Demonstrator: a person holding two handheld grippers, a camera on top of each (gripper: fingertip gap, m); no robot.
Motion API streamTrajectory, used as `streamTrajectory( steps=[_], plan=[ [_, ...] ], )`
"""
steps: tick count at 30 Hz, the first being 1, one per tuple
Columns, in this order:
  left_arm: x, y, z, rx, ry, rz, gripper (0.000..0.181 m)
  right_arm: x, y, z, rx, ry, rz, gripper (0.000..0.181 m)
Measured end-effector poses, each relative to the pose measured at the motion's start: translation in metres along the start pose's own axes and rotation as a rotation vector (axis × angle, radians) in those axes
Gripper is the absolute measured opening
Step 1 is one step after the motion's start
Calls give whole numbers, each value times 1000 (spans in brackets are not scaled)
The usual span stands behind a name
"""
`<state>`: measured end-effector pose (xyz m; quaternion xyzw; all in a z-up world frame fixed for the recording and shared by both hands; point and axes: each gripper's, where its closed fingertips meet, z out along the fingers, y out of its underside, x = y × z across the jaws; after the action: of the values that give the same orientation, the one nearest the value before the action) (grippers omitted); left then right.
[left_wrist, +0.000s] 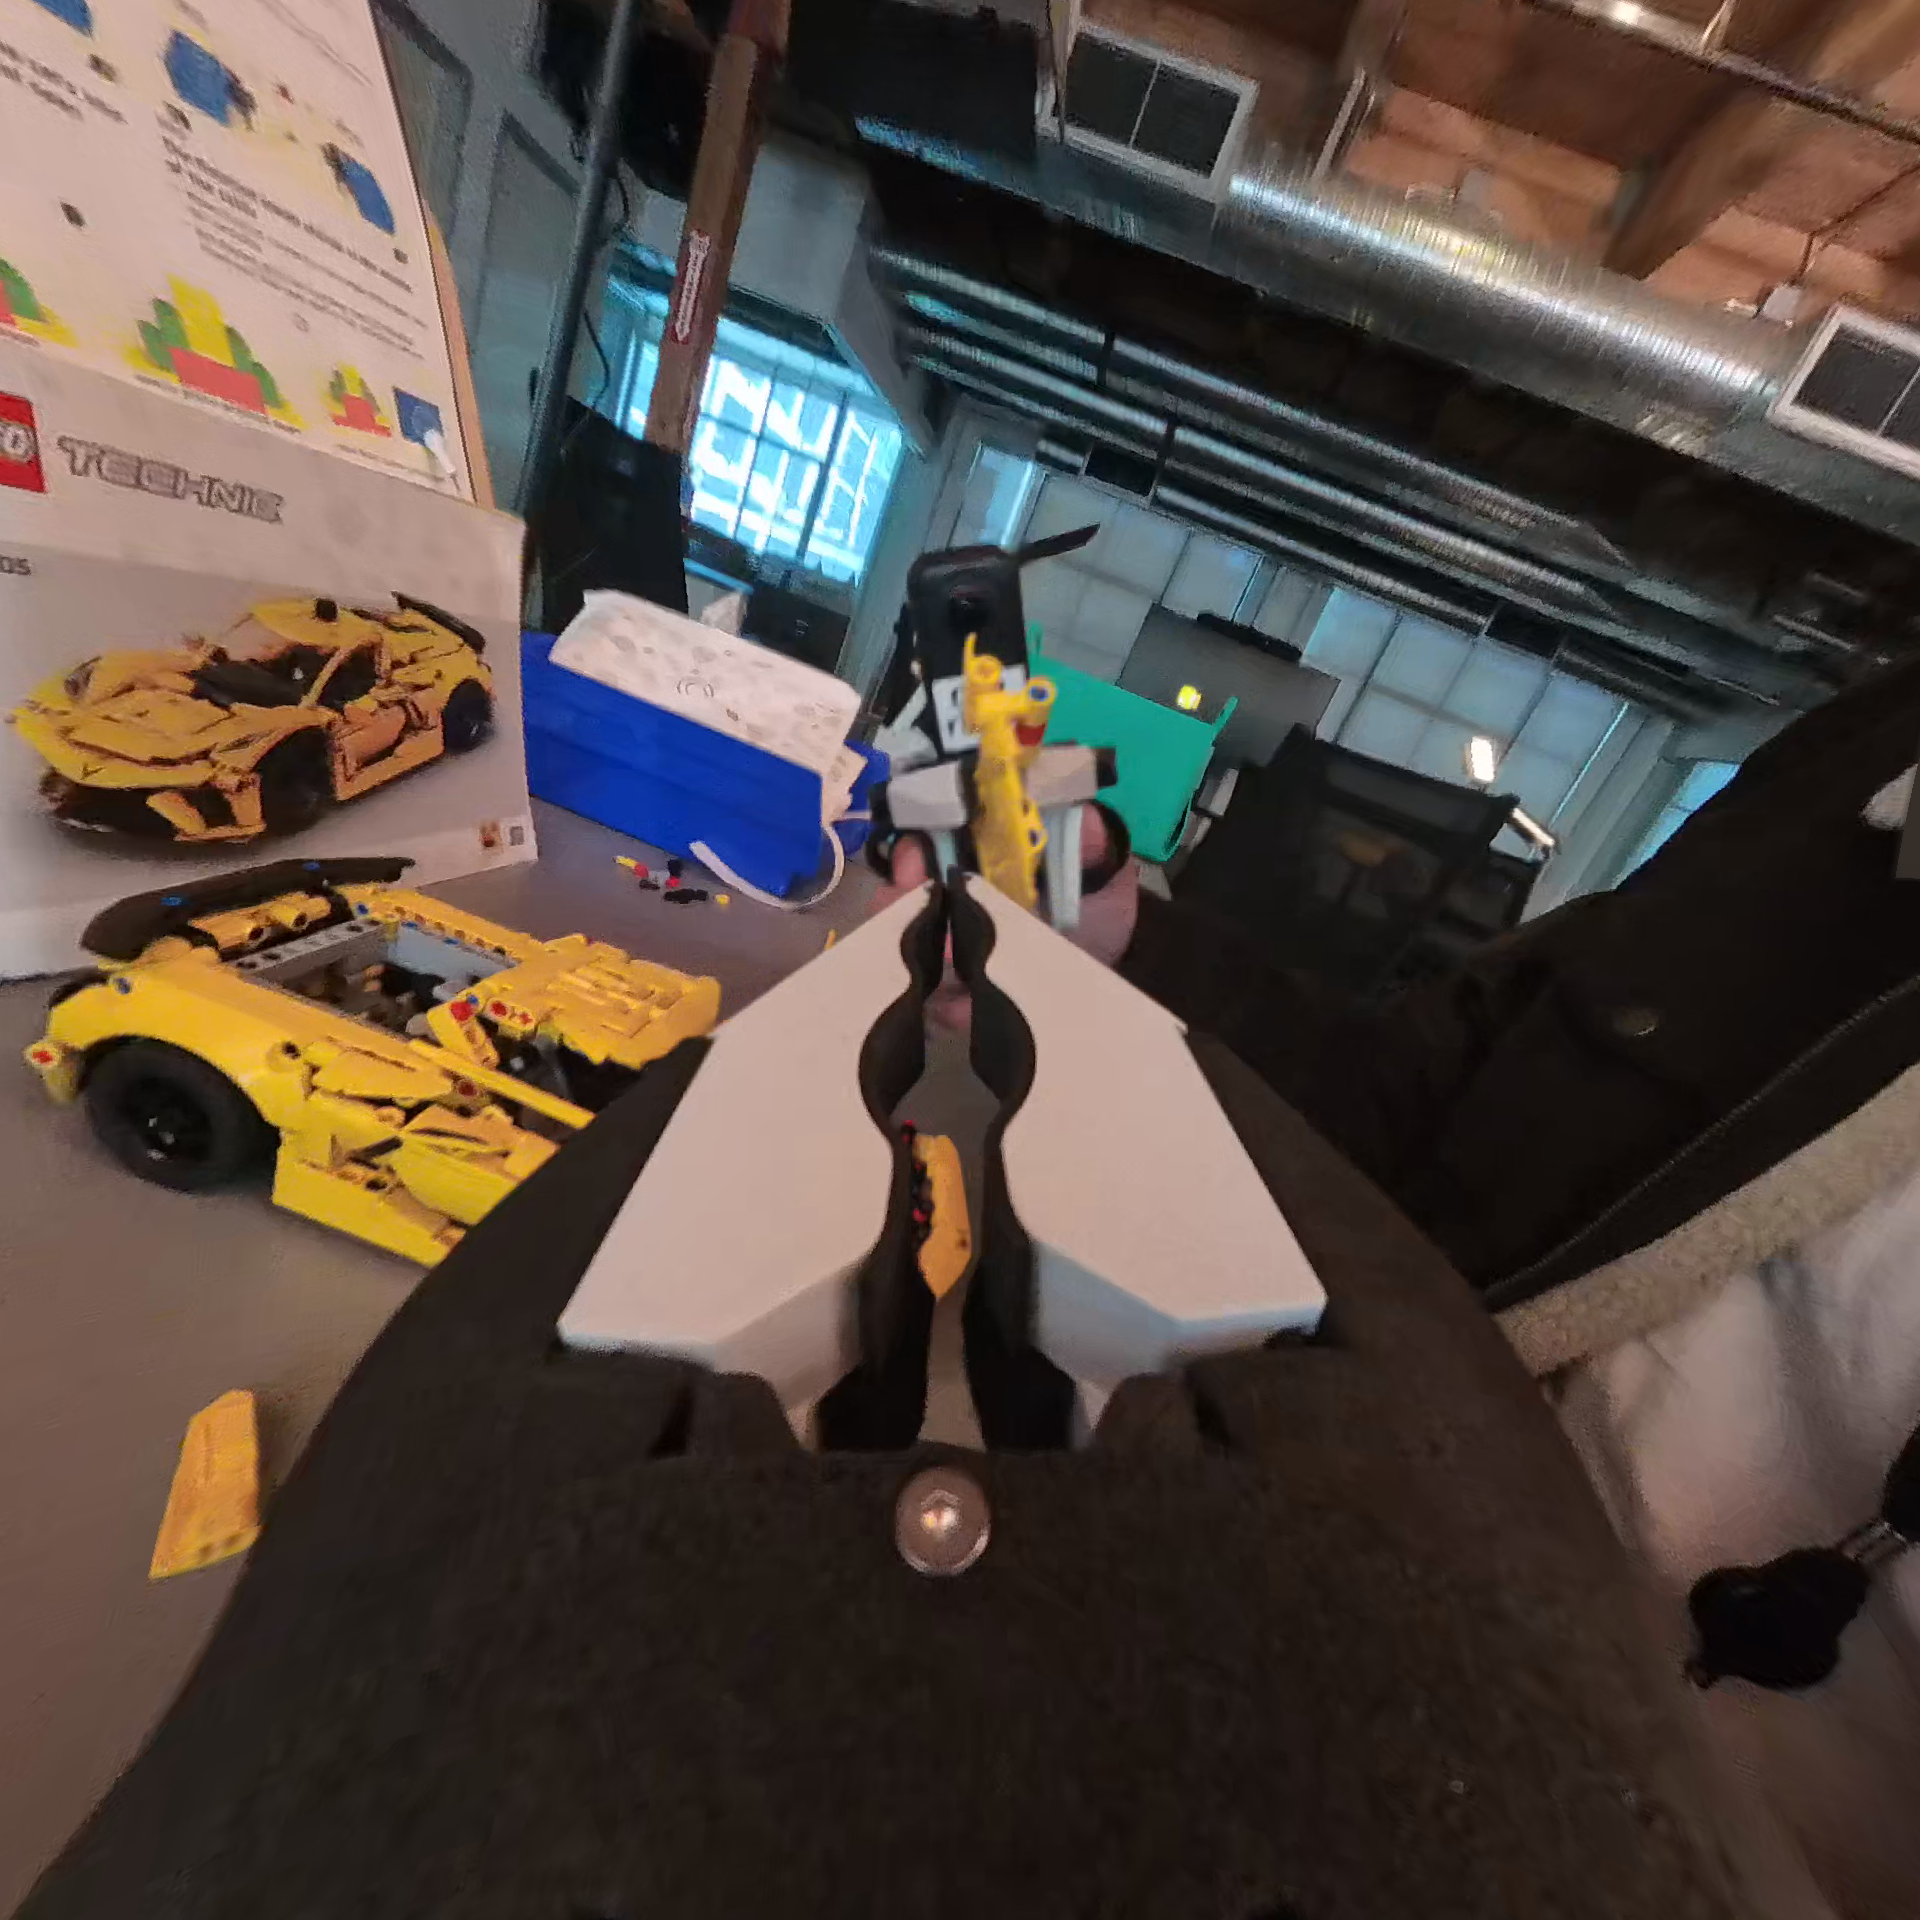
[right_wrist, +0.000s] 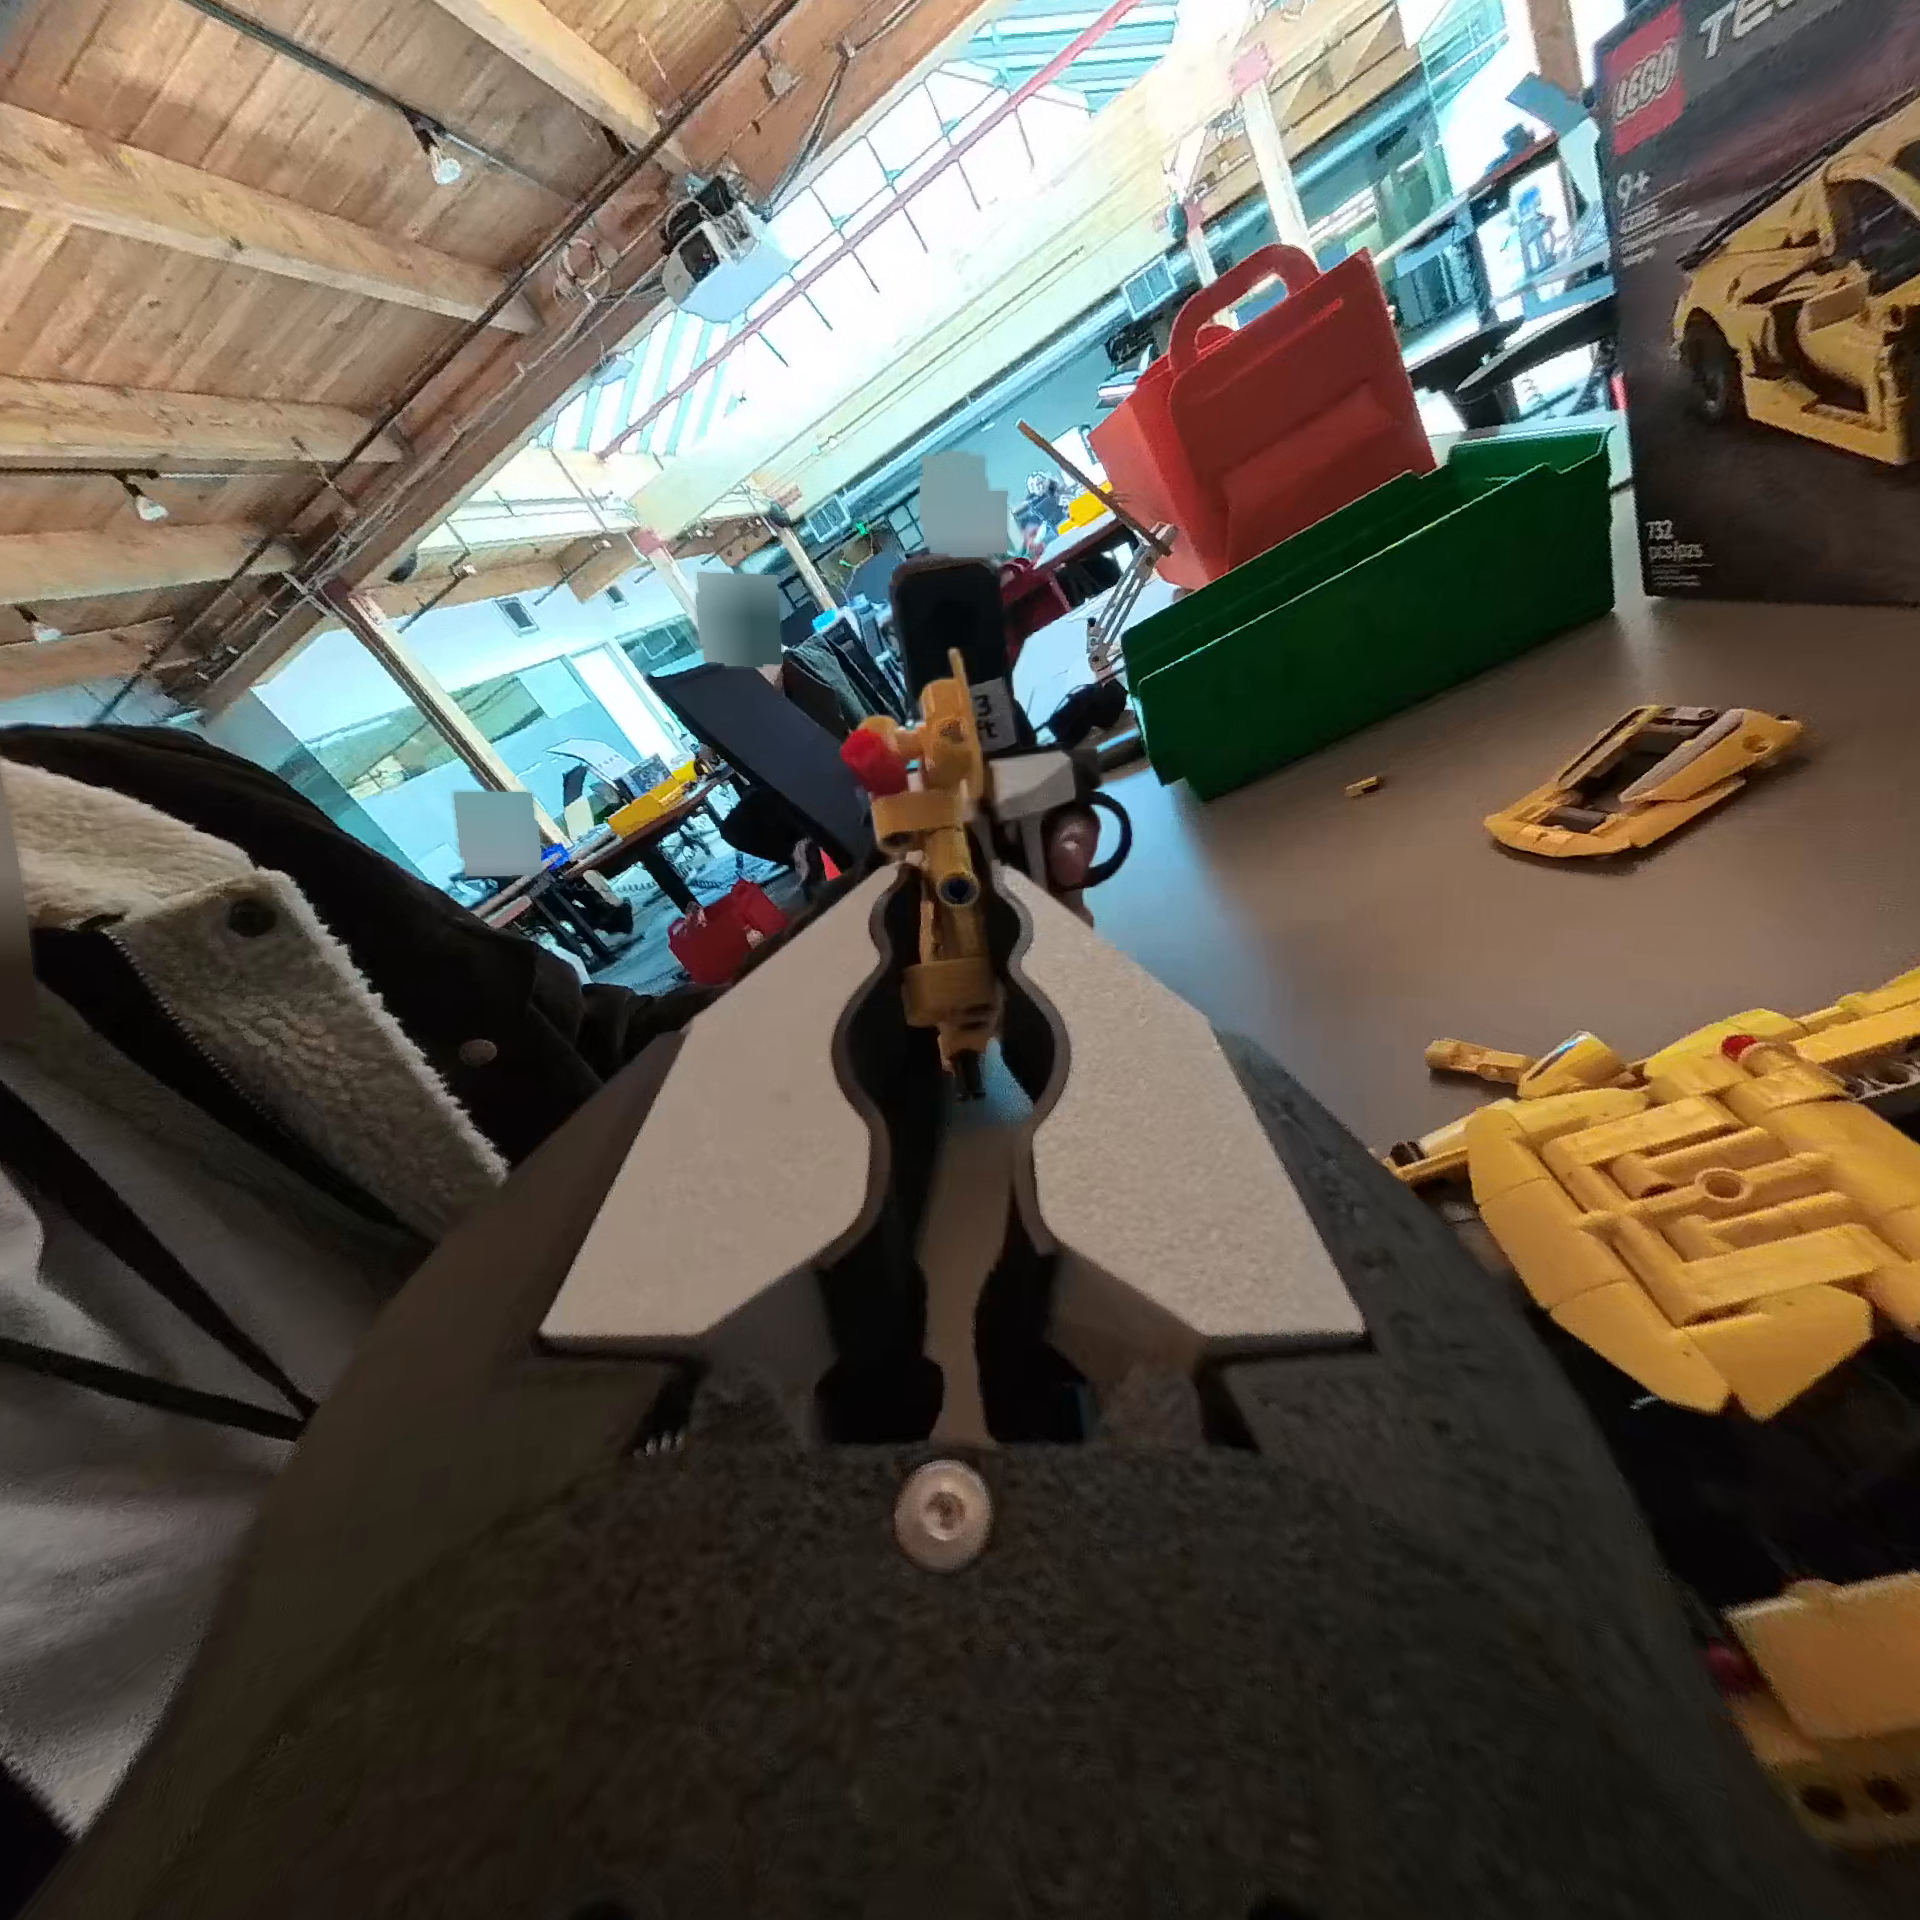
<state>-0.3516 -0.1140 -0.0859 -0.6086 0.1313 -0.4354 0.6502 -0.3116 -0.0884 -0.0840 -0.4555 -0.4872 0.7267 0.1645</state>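
My right gripper (right_wrist: 948, 883) is shut on a slim yellow brick assembly (right_wrist: 940, 935) with a red pin at its top and holds it upright in the air. The assembly also shows in the left wrist view (left_wrist: 1003, 779), clamped between the right gripper's grey fingers (left_wrist: 920, 795). My left gripper (left_wrist: 948, 902) has its tips pressed together just below and in front of the assembly's lower end. A small yellow piece (left_wrist: 940, 1210) shows in the gap behind the tips; I cannot tell if it is wedged there or lies below. The yellow brick car (left_wrist: 364, 1049) stands on the table to the left.
A loose yellow panel (left_wrist: 208, 1486) lies near the table's edge. A booklet (left_wrist: 260, 707) and a blue bin (left_wrist: 665, 769) stand behind the car. In the right wrist view are a green bin (right_wrist: 1371, 623), a yellow sub-assembly (right_wrist: 1642, 779) and the set's box (right_wrist: 1766, 312). Spacing between my two grippers at the tips: around 6 cm. From either gripper's tips it is about 20 cm to the yellow brick car (left_wrist: 364, 1049). My right wrist view (right_wrist: 1808, 1036) looks at it from another angle.
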Motion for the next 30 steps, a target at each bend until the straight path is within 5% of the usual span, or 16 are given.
streamTrajectory(
  steps=[3, 6, 9, 15, 22, 30],
  plan=[
    [-1, -5, -1, 34, -2, -11, 0, 6, 4, 4, 13, 7, 15, 11],
    [-3, 5, 7, -11, -13, -32, 27, 16, 14, 12, -24, 68, -17, 11],
    [0, 19, 16, -77, -8, -16, 35, 14, 22, 23, -43, 56, 6, 11],
    [4, 30, 19, -142, 3, 5, 19, 13, 30, 27, -101, 83, -57, 11],
    [-6, 8, 5, -6, 25, -149, 7, 17, 16, 12, -100, 348, -665, 23],
    [13, -9, -1, 91, 154, -172, 7, 4, 17, 23, -46, 294, -600, 31]
  ],
)
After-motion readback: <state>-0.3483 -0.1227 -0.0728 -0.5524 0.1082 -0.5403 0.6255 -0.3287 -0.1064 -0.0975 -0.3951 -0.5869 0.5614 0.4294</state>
